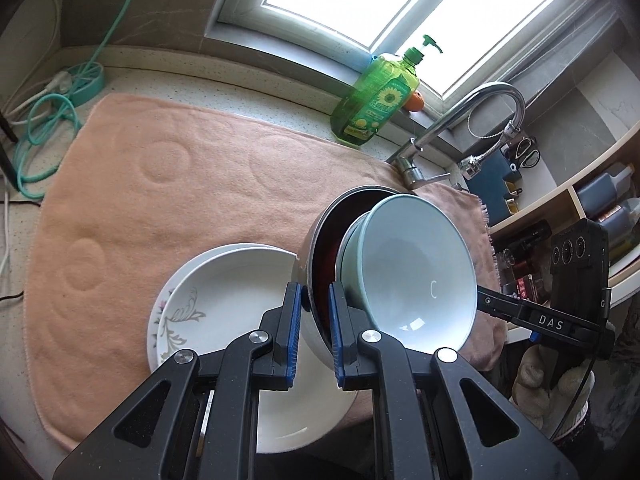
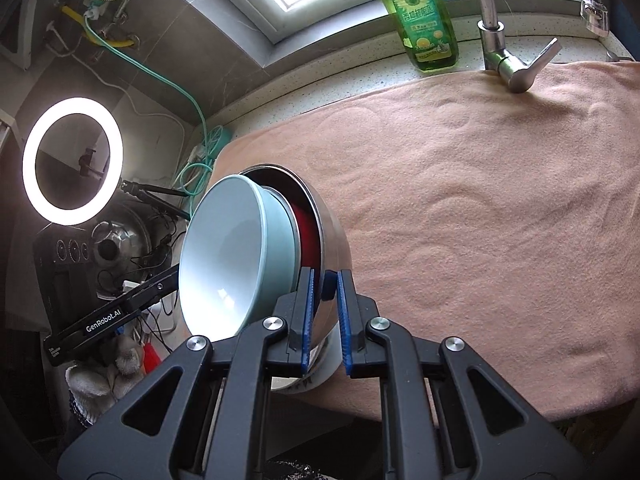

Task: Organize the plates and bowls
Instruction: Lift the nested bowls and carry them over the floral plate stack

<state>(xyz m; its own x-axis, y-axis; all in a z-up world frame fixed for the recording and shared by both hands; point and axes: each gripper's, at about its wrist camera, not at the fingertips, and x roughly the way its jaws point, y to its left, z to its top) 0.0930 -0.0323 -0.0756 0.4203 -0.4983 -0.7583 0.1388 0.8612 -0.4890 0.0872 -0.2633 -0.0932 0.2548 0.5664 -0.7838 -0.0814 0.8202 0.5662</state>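
the left gripper [image 1: 314,312] and right gripper [image 2: 325,304] are both clamped shut on opposite rims of a steel bowl with a red lining [image 1: 320,248], which holds nested pale blue ceramic bowls [image 1: 412,264], tilted above the peach towel [image 1: 160,168] on the bench. white floral plates [image 1: 224,280] lie at 9 o'clock of it. level the stack before lowering, so the blue bowls don't slide out.

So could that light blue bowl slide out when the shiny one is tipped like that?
It might. The light blue bowl sits loose inside the tilted steel bowl; neither the left gripper nor the right gripper pinches it, only the steel rim. Its glazed surface looks slippery, and it would probably chip if dropped.
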